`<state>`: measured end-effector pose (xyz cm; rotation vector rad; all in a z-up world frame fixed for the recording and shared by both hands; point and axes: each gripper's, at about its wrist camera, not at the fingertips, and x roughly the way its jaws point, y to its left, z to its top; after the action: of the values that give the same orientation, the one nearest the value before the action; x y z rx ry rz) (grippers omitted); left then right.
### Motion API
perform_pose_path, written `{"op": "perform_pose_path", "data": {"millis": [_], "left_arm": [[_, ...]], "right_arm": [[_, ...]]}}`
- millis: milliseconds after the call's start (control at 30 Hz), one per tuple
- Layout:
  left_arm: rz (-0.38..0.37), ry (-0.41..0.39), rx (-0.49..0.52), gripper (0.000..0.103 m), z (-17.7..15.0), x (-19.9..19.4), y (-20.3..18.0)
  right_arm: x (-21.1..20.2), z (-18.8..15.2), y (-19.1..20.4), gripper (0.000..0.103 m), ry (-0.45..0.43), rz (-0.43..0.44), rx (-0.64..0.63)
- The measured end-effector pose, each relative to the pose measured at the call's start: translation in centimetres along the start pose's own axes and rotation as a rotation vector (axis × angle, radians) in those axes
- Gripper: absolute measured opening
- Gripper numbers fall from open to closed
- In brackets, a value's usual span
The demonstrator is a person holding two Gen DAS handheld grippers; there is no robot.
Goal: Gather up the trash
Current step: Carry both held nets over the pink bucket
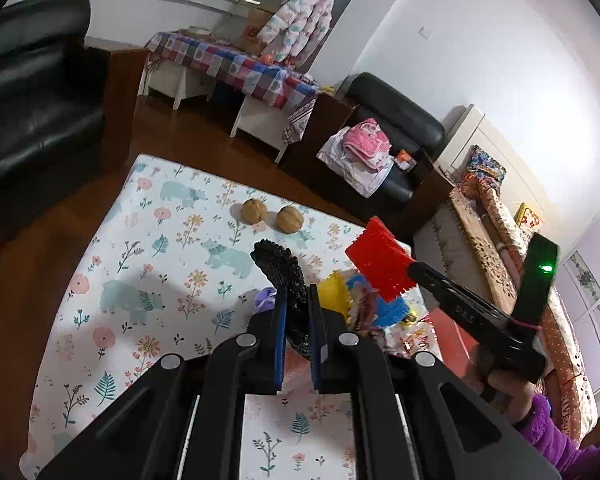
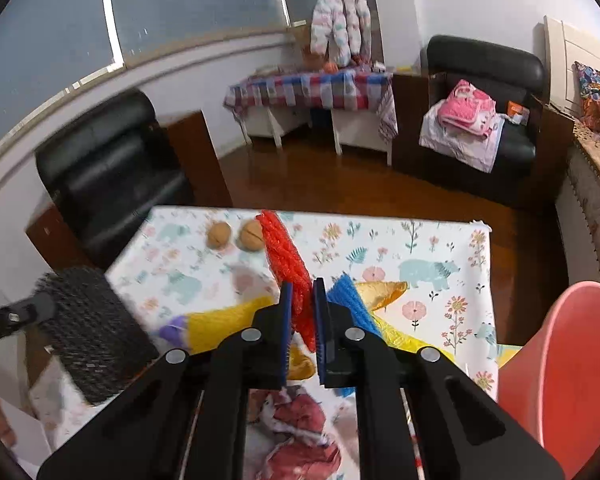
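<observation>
Two walnuts (image 1: 272,216), round and wrinkled in tan shells, sit side by side near the far edge of my table with its floral, bear-printed cloth (image 1: 148,240). My left tongs (image 1: 298,332) are pressed together on a black foam mesh sleeve (image 1: 280,272), knobbly and netlike, which stands up out of the blue pads. My right tongs (image 2: 302,320) pinch a red foam mesh sleeve (image 2: 286,264) of the same ribbed, spongy weave; it rises tilted from the pads, lifted clear of the cloth.

Below it, toward the table's right side, the rest of the trash lies heaped: a blue foam net (image 2: 350,300), a crinkly yellow plastic wrapper (image 2: 220,320) with a purple end, and a crumpled red-and-white printed wrapper (image 2: 300,436) nearest me. Off the near right corner stands a smooth salmon-pink plastic bin (image 2: 560,360).
</observation>
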<state>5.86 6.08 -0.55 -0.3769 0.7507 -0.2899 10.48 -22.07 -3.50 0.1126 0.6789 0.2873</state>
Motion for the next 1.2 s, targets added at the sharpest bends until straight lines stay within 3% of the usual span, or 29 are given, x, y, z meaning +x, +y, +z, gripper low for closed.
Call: {"op": "perform_pose_path", "data": {"millis": [267, 600, 900, 1200], "left_arm": [[-0.047, -0.041, 0.065, 0.008, 0.4, -1.8, -4.1], [-0.198, -0.021, 0.22, 0.008, 0.3, -0.1, -14.2], [-0.325, 0.054, 0.379, 0.008, -1.6, 5.4, -25.1], [-0.318, 0.148, 0.526, 0.009, -6.1, 12.8, -31.8]], "right_arm": [[-7.2, 0.2, -1.8, 0.011, -0.099, 0.016, 0.087], [-14.2, -2.1, -9.1, 0.011, -0.186, -0.179, 0.202], [-15.9, -5.2, -15.9, 0.011, -0.16, -0.33, 0.287], [-14.8, -8.4, -21.3, 0.011, -0.076, -0.385, 0.366]]}}
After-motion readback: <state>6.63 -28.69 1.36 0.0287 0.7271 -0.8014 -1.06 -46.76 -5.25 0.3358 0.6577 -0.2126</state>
